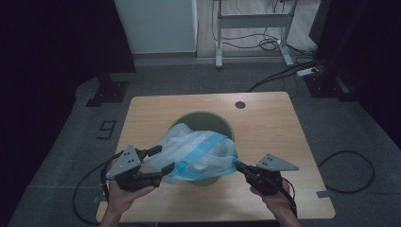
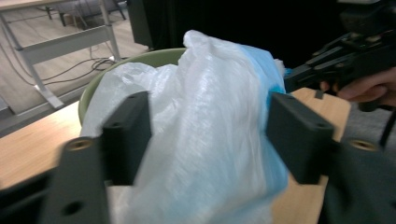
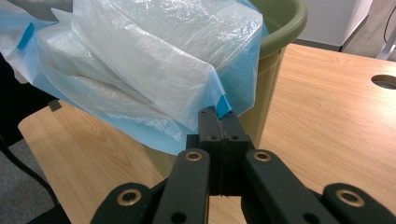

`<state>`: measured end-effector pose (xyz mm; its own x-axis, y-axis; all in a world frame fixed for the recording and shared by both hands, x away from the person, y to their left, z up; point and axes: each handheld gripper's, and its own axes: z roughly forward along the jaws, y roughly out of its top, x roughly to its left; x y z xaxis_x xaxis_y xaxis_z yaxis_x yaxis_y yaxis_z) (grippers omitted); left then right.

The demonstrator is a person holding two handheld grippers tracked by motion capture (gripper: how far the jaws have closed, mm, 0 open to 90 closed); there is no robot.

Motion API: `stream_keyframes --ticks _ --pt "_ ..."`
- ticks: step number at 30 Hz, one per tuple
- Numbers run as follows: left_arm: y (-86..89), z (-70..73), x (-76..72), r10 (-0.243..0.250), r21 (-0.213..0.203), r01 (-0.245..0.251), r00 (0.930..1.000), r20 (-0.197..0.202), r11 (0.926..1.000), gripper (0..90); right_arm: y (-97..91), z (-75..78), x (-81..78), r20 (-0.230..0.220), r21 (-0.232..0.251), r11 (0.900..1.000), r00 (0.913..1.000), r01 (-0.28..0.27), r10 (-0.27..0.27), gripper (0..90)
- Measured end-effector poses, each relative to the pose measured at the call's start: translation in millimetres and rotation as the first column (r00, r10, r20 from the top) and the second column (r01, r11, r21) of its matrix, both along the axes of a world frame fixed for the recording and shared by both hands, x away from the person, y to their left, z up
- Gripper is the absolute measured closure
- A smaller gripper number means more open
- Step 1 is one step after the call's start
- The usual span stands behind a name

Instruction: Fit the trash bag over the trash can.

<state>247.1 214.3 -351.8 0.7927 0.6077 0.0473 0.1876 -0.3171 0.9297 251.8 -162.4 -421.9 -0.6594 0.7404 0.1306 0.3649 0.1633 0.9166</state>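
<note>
The room is dim, with grey carpet [image 1: 189, 80] across the floor. A pale wooden counter [image 1: 265, 123] stands in the middle; a round cable hole [image 1: 240, 104] sits near its far edge. Beyond it a strip of lighter floor holds a white cabinet [image 1: 156, 26] and the white metal frame of a desk [image 1: 253, 21] — black cables [image 1: 269, 45] trail beneath it. A power strip [image 1: 309, 72] lies at right, and dark curtains [image 1: 56, 42] close off both sides.
</note>
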Motion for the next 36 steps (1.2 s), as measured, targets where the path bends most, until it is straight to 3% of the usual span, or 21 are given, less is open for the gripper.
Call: stream_keyframes --ticks 5,11,16,22,27,30,36 --pt "-2.0 3.1 10.2 0.002 -0.012 -0.002 1.0000 -0.001 0.9999 70.1 0.4 0.3 1.2 -0.003 -0.005 1.0000 1.0000 -0.003 0.003 89.1" --pt "0.0 8.2 25.0 0.005 -0.044 -0.006 0.9994 -0.036 0.9990 89.1 -1.9 0.4 1.9 -0.004 -0.010 0.9999 1.0000 0.005 -0.005 89.1" --pt "8.4 17.7 44.2 0.034 -0.120 -0.043 0.9966 -0.075 0.9918 90.0 -6.2 1.0 3.2 -0.005 -0.013 0.9998 0.9999 0.016 -0.016 89.2" --pt "20.8 25.0 84.9 0.073 -0.196 -0.098 0.9888 -0.131 0.9757 90.0 -9.3 1.8 6.2 -0.005 -0.017 0.9996 0.9997 0.024 -0.025 89.2" --pt "30.1 15.8 114.7 0.118 -0.261 -0.155 0.9812 -0.153 0.9529 90.0 -16.0 1.5 12.7 -0.002 -0.013 0.9979 0.9980 0.063 -0.063 89.2" --pt "33.7 9.1 130.6 0.135 -0.280 -0.176 0.9777 -0.161 0.9436 90.0 -23.0 3.6 18.0 0.004 -0.005 0.9960 0.9960 0.089 -0.089 89.2" --pt "39.4 1.4 156.0 0.135 -0.344 -0.192 0.9739 -0.182 0.9192 90.0 -29.2 7.3 36.3 0.015 -0.010 0.9912 0.9911 0.132 -0.132 89.2"
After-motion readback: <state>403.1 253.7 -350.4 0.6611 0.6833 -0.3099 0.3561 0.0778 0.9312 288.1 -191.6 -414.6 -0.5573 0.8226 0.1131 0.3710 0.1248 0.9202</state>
